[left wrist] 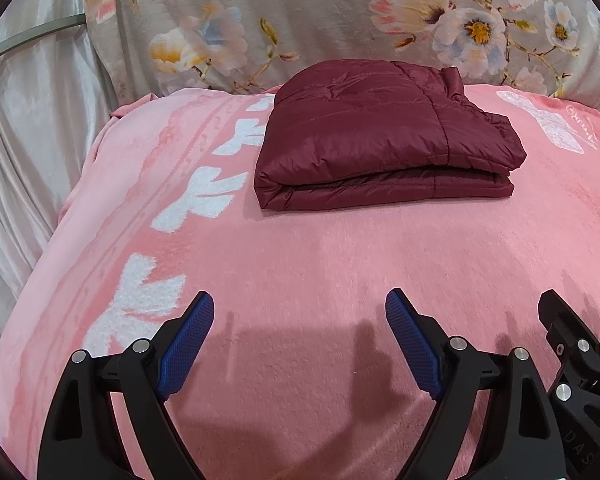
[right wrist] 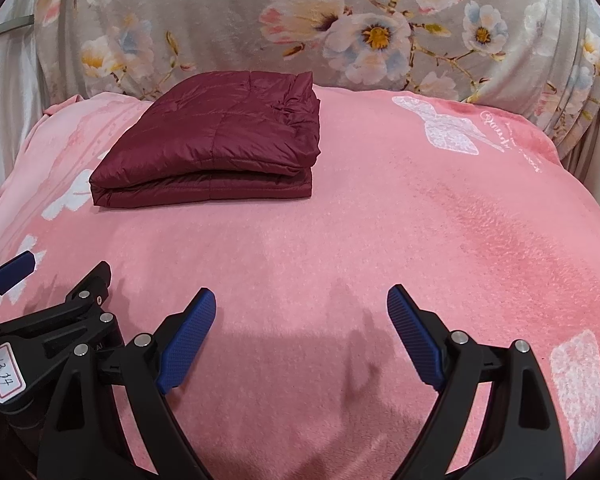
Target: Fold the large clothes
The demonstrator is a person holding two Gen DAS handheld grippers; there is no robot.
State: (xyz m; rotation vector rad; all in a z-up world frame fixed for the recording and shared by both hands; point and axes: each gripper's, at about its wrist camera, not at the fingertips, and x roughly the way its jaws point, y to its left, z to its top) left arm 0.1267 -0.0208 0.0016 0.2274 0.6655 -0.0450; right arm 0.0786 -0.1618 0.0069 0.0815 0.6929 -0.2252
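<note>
Two hand-held grippers, left hand-held gripper (left wrist: 300,344) and right hand-held gripper (right wrist: 301,346), I hold wide and empty over the pink blanket (left wrist: 320,264). Ahead of both, well apart, the maroon jacket (left wrist: 384,140) lies folded into a compact stack; folding looks finished to me.

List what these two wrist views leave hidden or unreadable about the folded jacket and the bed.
- Jacket: its underside and inner layers, hidden by its own folds in both views.
- White writing on the pink blanket: too small and warped to read, right wrist view.
- Right tongs in the left wrist view: cut off by the picture edge.
- Left tongs in the right wrist view: likewise cut off.
</note>
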